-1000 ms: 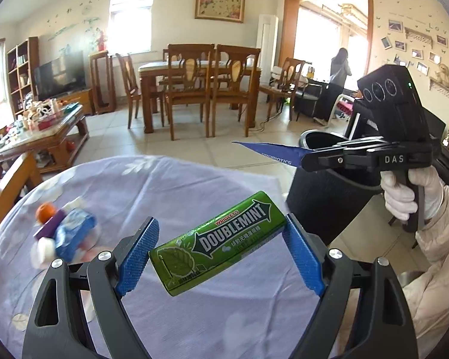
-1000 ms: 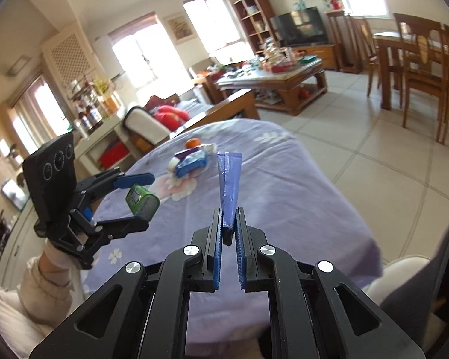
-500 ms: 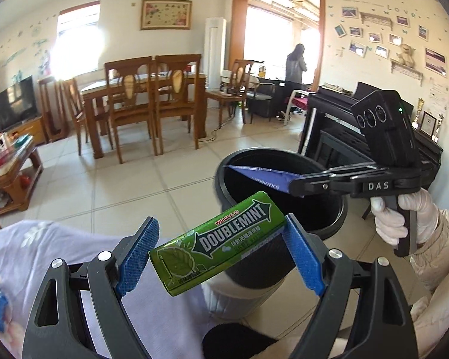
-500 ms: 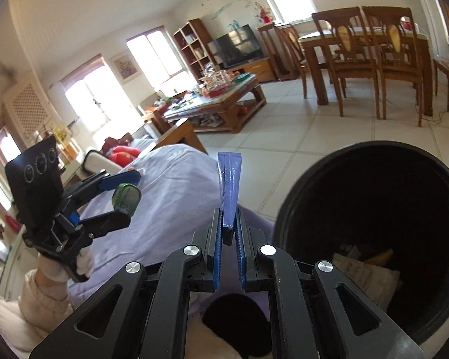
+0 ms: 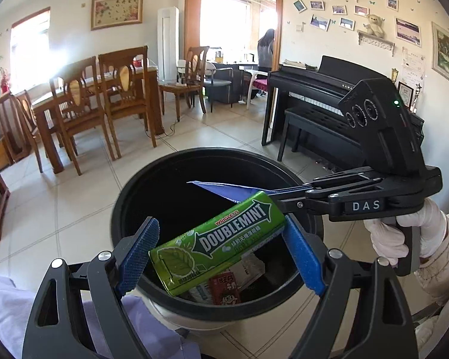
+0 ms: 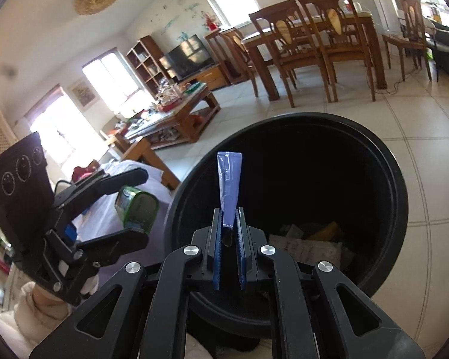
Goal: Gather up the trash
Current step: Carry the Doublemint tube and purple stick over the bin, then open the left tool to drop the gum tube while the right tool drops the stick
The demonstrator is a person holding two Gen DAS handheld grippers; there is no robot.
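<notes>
1. Green Doublemint gum pack (image 5: 221, 240) is clamped lengthwise between the blue pads of the left gripper (image 5: 221, 254), tilted, right end higher. It sits over the near rim of the black trash bin (image 5: 128, 197).
2. Blue wrapper (image 6: 229, 185) is pinched at its lower end in the right gripper (image 6: 229, 254), jaws narrow; the free end stands up over the bin opening.
3. In the left wrist view the wrapper's tip (image 5: 221, 188) points left, just behind the gum pack.
4. Bin already holds paper and packaging scraps (image 6: 308, 245).
5. A lavender tablecloth (image 5: 3, 302) lies beside the bin; tiled floor (image 6: 428, 161) surrounds it.
</notes>
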